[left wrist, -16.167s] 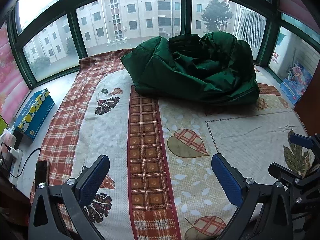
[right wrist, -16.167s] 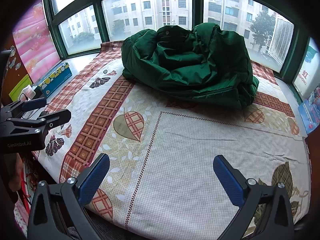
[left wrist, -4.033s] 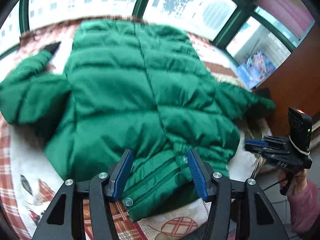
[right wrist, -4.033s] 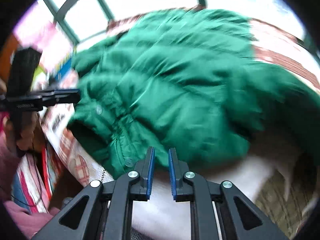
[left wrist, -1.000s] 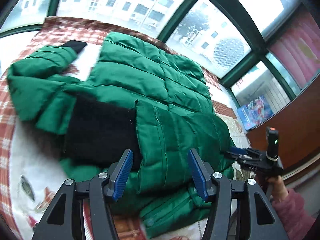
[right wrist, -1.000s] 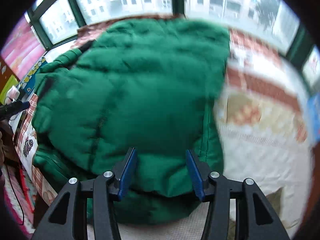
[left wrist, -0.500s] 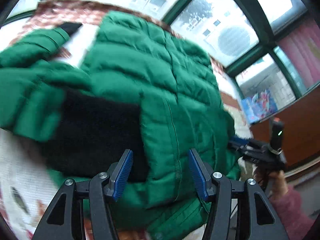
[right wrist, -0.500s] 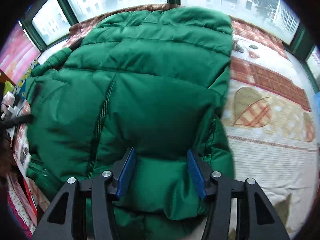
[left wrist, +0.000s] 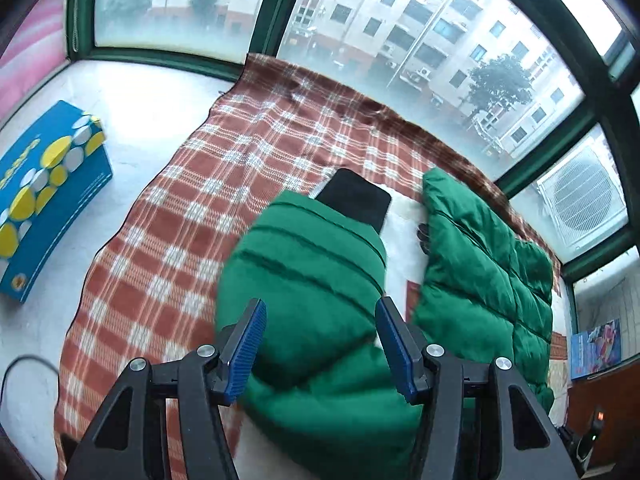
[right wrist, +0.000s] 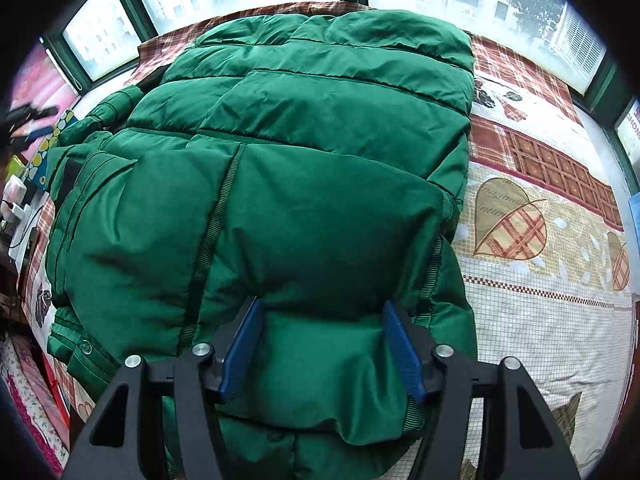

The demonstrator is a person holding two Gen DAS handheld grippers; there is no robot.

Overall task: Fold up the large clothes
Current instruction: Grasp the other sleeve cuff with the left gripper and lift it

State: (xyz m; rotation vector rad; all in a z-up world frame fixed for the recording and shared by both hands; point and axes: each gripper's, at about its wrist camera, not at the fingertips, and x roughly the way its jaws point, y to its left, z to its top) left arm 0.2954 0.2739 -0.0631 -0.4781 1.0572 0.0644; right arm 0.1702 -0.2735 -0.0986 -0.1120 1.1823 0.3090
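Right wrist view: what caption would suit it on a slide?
Right tongs opening around a fold of the green puffer jacket on the patterned bedspread.

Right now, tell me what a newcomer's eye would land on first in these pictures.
The big green puffer jacket dominates, spread over the patterned bedspread with one side folded across its body. In the left wrist view its sleeve with a black cuff lies ahead of the left gripper. The right gripper is opening, jacket fabric bulging between its jaws.
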